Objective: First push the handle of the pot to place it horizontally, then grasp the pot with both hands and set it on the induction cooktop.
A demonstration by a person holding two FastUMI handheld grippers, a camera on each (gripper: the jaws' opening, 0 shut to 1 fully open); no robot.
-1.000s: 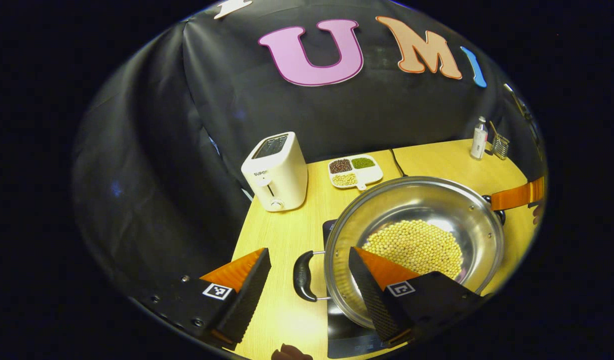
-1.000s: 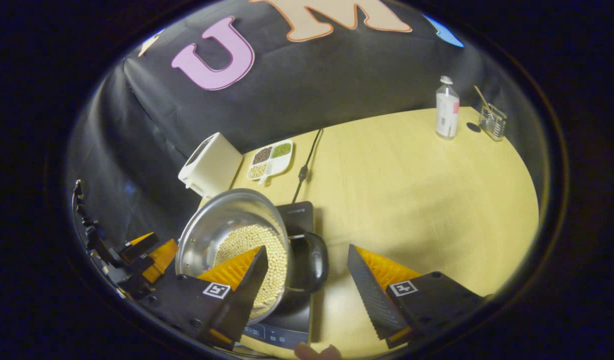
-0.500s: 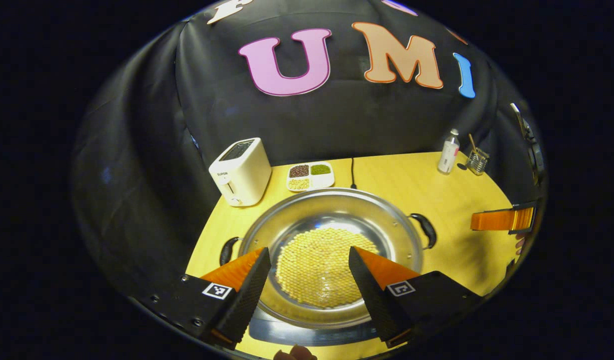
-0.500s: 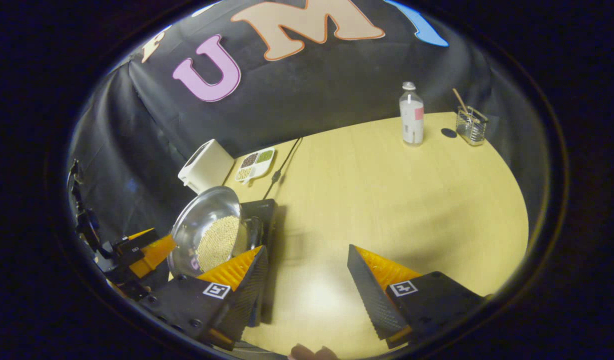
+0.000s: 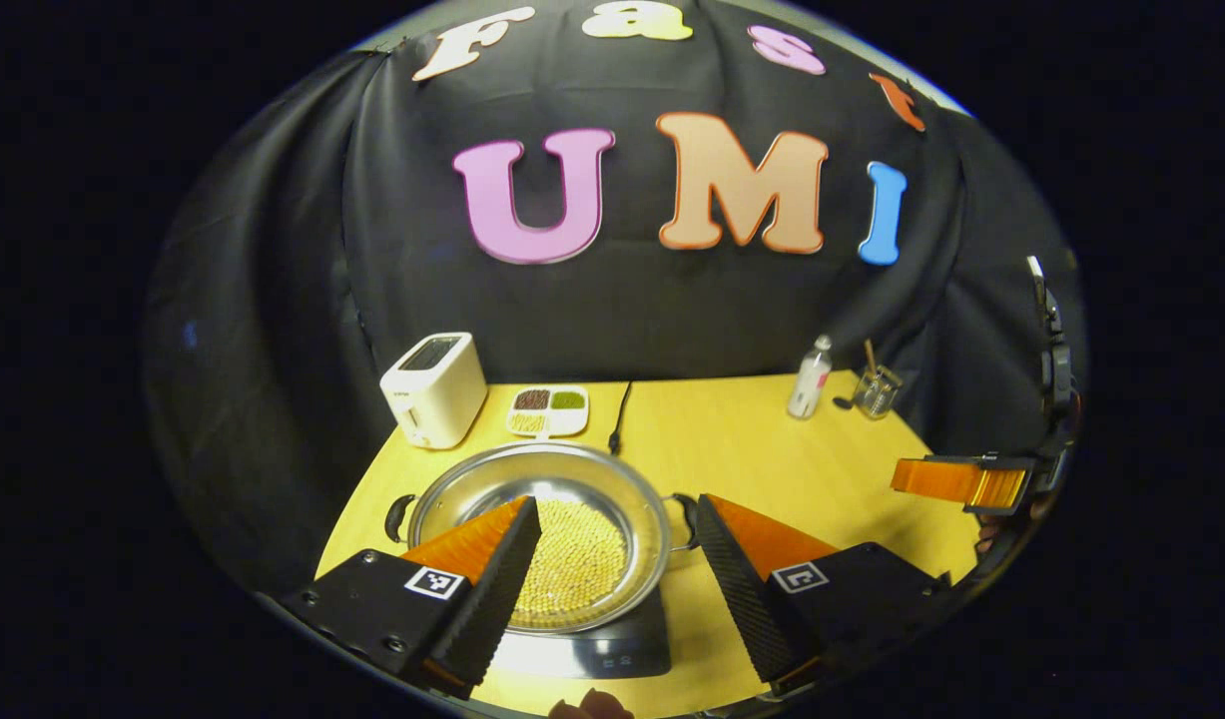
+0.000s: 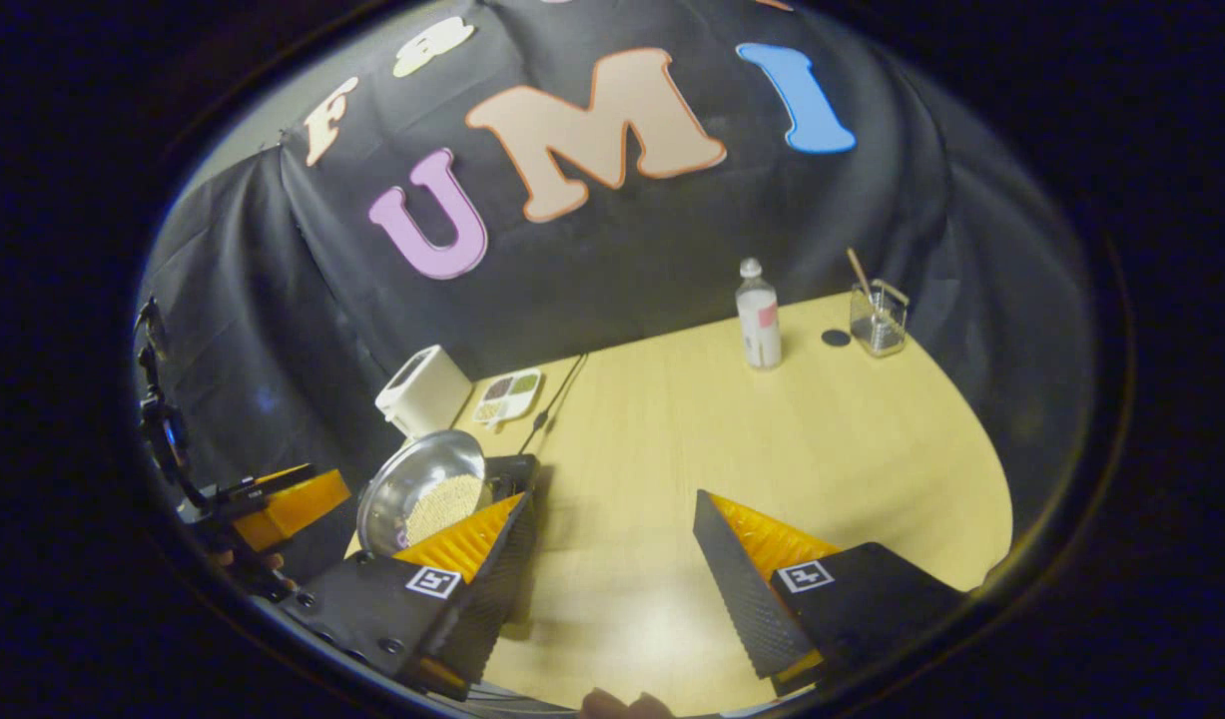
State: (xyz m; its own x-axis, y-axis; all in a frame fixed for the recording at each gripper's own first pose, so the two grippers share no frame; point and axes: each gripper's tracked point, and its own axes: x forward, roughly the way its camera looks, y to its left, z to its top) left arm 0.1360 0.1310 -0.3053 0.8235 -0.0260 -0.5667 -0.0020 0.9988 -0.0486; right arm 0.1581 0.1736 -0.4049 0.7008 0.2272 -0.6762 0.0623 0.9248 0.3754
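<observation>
- The pot [image 5: 539,544] stands on the black cooktop [image 5: 612,647], near the front edge of the wooden table [image 5: 772,469]. It is full of small yellow beans [image 5: 577,564].
- The two black handles of the pot point to the left and to the right in the left gripper view.
- The left gripper [image 5: 617,579] is above the pot, with its fingers spread wide and holding nothing.
- The right gripper [image 6: 612,574] is over the bare table, to the right of the pot, also spread wide and holding nothing.
- At the back of the table stand a white toaster [image 5: 433,388], a tray [image 5: 547,410] with sorted beans, a bottle [image 5: 811,376] and a glass jar [image 5: 877,389].
- A black cable [image 5: 620,419] lies between the tray and the bottle.
</observation>
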